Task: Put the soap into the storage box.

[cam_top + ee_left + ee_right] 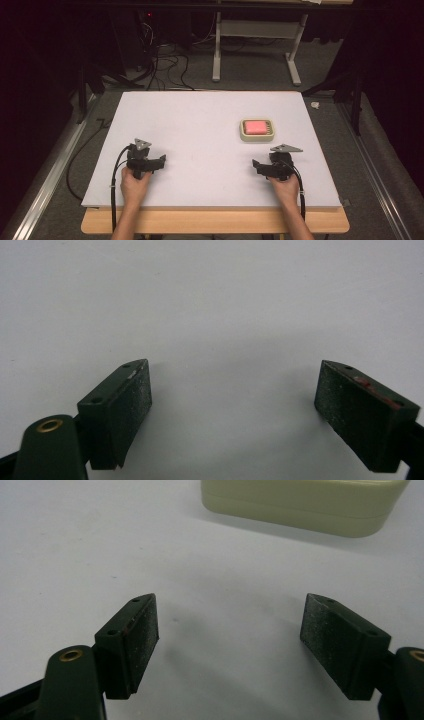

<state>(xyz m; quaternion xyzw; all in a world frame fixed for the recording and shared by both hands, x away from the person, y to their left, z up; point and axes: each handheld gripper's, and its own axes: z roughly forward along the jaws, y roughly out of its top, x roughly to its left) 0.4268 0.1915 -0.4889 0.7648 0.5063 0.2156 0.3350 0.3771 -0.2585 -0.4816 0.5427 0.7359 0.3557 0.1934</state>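
Observation:
A cream soap dish (257, 130) holding a pink bar (255, 126) sits on the white board, right of centre. My right gripper (261, 166) rests near the front right of the board, just in front of the dish, jaws wide apart and empty. In the right gripper view the gripper (230, 630) faces the dish's cream side wall (300, 502). My left gripper (159, 162) lies at the front left, open with nothing between its jaws. The left gripper view has that gripper (232, 390) over bare white surface.
The white board (200, 125) lies on a wooden table (215, 222). Beyond it are a grey floor, cables (165, 55) and a white table frame (255, 45). Metal rails (50, 165) run along both sides.

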